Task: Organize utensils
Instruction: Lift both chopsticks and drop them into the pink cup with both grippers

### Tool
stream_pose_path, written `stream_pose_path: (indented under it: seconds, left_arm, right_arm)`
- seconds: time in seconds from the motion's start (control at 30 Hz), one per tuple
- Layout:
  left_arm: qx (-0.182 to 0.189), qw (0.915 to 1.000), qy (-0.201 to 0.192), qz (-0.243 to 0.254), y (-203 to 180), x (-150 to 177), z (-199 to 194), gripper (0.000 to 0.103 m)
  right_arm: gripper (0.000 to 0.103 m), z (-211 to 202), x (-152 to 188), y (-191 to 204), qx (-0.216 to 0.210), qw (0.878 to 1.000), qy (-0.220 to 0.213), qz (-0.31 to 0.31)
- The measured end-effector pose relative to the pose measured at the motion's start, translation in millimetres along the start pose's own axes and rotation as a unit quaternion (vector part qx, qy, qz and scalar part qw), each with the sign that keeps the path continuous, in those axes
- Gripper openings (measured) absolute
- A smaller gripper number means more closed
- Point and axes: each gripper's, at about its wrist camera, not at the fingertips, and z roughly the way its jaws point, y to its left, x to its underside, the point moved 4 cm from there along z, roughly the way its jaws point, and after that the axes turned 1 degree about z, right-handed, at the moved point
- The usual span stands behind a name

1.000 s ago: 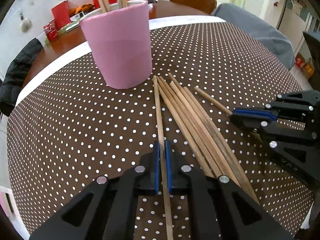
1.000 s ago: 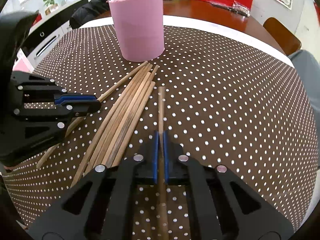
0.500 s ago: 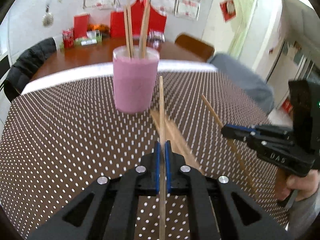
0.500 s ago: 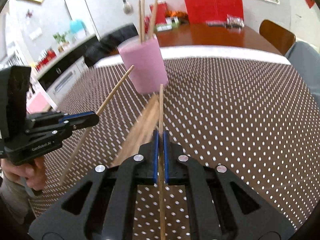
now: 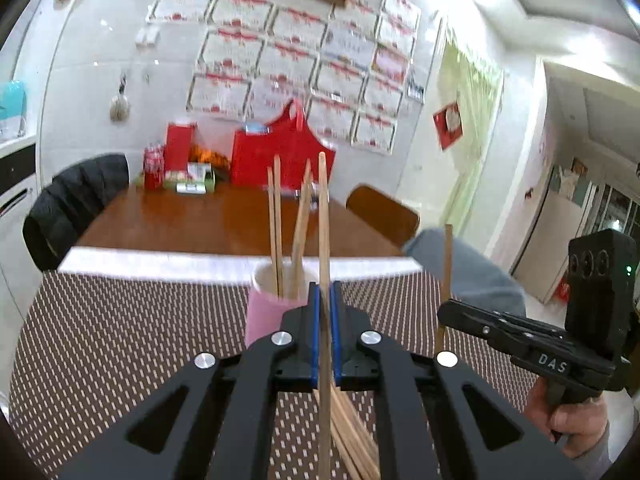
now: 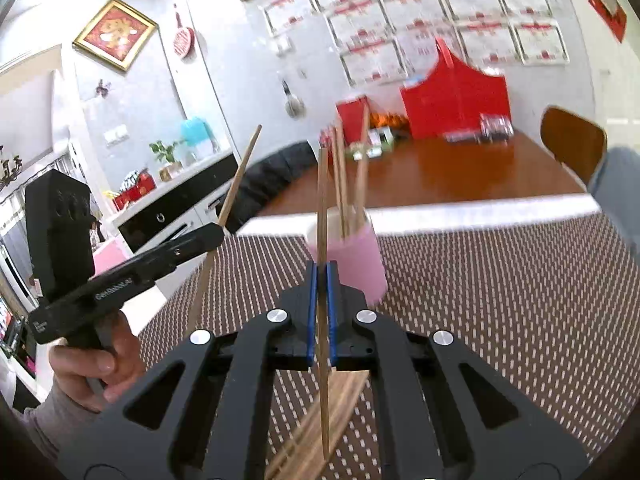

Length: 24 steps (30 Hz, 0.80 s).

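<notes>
Step in hand, as judged: two chopsticks are being carried, one per tool, toward the pink cup (image 5: 264, 312) for insertion; the loose bundle of chopsticks (image 6: 320, 420) is lying on the dotted tablecloth (image 5: 120, 340) beneath the tools and is not yet sorted.

Left side: the left gripper (image 5: 325, 332) is being held with its blue pads pressed together on a single chopstick (image 5: 323, 220), which is being presented nearly upright, its tip standing above the cup's rim. In the right wrist view this tool (image 6: 216, 236) is being gripped by a hand (image 6: 100, 364), and its stick is leaning slightly off vertical.

Centre: the cup is standing on the cloth just beyond both tools, with several chopsticks already standing in it.

Right side: the right gripper (image 6: 320, 312) is likewise being kept clamped on one chopstick (image 6: 322, 208), held nearly vertical. Both tools are being pointed slightly downward toward the cup.

Next move, as judged: each lower stick end is needing to be brought over the cup's mouth and lowered inside before the pads are parted.
</notes>
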Motion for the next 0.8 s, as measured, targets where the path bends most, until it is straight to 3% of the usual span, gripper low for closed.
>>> stream_pose_path:
  seconds: [0.23, 0.43, 0.6, 0.8]
  left_arm:
    - [0.008, 0.9952, -0.098, -0.002, 8.7, -53.0, -8.5, 0.005]
    - [0.024, 0.9816, -0.188, 0.019, 2.0, -100.7, 1.7, 0.005]
    - [0.026, 0.9736, -0.225, 0.029, 2.5, -120.8, 31.0, 0.005]
    - [0.026, 0.9748, -0.22, 0.024, 13.6, -119.9, 78.9, 0.005]
  right_arm:
    - [0.005, 5.6, -59.2, 17.0, -0.017, 0.999, -0.038, -0.021]
    - [0.005, 20.5, -112.9, 26.9, -0.021, 0.997, -0.073, -0.035]
    - [0.005, 44.1, -142.0, 27.7, -0.012, 0.995, -0.088, -0.045]
    - [0.005, 85.0, -152.7, 14.4, -0.01, 0.996, -0.079, -0.033]
